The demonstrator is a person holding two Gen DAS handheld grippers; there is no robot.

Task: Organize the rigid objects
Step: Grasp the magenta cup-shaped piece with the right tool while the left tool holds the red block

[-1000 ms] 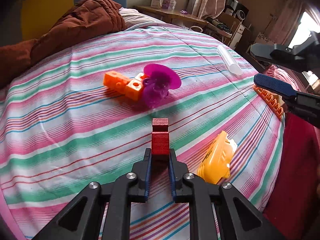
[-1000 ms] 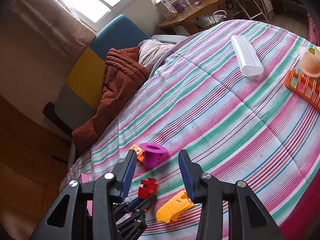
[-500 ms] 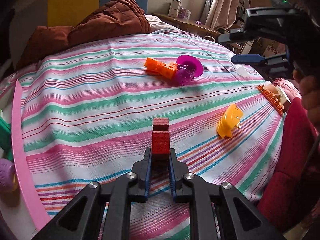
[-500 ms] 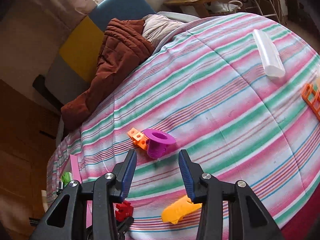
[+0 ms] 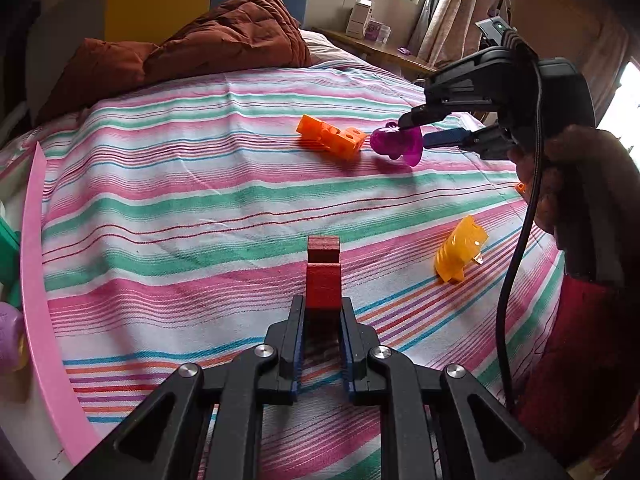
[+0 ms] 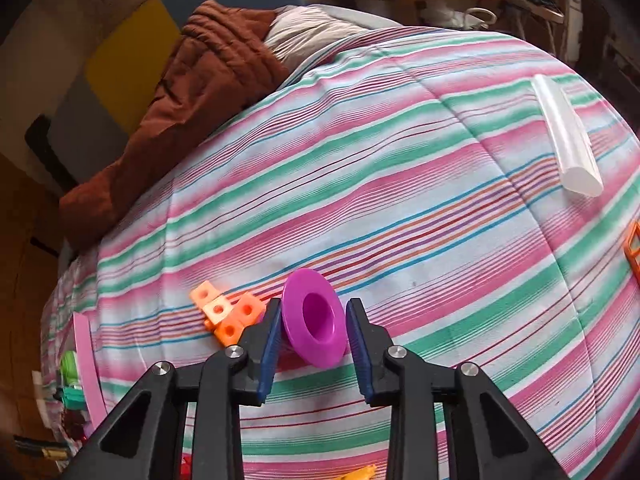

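Purple spool (image 6: 314, 322), flange toward camera, clamped by right gripper (image 6: 313, 334); left gripper (image 5: 322, 326) grips upright red block (image 5: 323, 276).

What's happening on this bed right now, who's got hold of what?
A person is tidying toy pieces on a striped bedspread with a handheld tool in each hand. The left tool is shut on a red block. The right tool has just been closing around a purple flanged piece lying beside some orange linked cubes. A yellow ridged piece lies loose on the bed.
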